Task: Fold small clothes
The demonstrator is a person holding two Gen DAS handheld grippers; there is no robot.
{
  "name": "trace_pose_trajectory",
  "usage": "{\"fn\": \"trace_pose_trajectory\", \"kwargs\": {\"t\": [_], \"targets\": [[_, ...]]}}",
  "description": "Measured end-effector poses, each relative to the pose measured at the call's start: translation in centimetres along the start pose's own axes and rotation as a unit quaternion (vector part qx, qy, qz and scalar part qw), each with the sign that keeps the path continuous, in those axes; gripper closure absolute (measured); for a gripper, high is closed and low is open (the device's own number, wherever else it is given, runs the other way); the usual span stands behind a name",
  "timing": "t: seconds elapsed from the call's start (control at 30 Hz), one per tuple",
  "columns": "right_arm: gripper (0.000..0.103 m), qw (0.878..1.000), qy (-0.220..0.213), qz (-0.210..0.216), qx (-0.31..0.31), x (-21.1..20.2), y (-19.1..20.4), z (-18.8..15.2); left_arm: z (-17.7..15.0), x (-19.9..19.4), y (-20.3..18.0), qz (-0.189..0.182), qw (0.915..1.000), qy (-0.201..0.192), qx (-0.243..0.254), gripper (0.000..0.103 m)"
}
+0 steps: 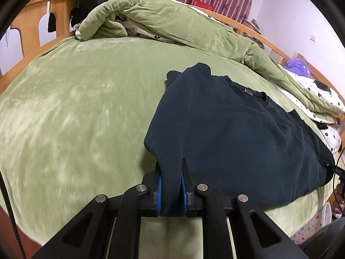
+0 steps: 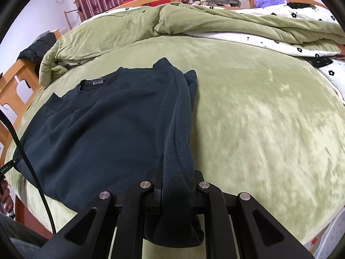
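A dark navy sweatshirt (image 1: pixel 232 133) lies on the green bed cover, collar and grey label toward the far side. Its sides are folded inward. My left gripper (image 1: pixel 171 168) is shut on the near left hem corner of the sweatshirt, fabric pinched between the blue pads. In the right wrist view the sweatshirt (image 2: pixel 103 125) lies at the left, with a sleeve folded along its right edge. My right gripper (image 2: pixel 175 172) is shut on that folded sleeve and hem; the cloth hangs over the fingers and hides them.
A green bed cover (image 1: pixel 75 112) spreads wide to the left. A crumpled green quilt (image 1: pixel 172 26) with a flowered white lining lies along the far side. A wooden bed frame (image 1: pixel 28 21) stands at the left. A cable (image 2: pixel 28 161) crosses the right view's left side.
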State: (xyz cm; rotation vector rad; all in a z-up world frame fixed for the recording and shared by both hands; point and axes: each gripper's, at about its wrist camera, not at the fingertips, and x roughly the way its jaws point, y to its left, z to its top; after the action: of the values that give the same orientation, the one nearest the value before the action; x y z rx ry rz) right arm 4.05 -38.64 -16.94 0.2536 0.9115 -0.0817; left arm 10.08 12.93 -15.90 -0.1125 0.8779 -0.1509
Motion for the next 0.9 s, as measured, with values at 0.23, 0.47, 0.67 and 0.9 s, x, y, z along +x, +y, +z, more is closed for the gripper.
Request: {"fn": "trace_pose_trajectory", "kwargs": {"t": [0.23,0.47,0.67,0.9], "targets": [[0.083,0.998,-0.01,-0.048,-0.051,-2.7,1.3,-0.5,-0.3,-1.4,1.2,0.008,0.9993,0.014,-0.034,0.071],[0.072,0.997,-0.06,-0.041,-0.038,-7.7,3.2,2.5,0.5,-5.4,1.4,0.04,0.9987,-0.014,-0.029,0.052],[0.064,0.996,-0.084,-0.009,-0.043,-10.1,8.5,4.7,3.3,-9.7,-0.1,0.056,0.9971,-0.051,-0.013,0.043],[0.052,0.993,-0.084,0.046,-0.071,-10.4,17.5,4.8,6.0,-13.4,-1.5,0.068,0.9946,-0.078,-0.007,0.042]]}}
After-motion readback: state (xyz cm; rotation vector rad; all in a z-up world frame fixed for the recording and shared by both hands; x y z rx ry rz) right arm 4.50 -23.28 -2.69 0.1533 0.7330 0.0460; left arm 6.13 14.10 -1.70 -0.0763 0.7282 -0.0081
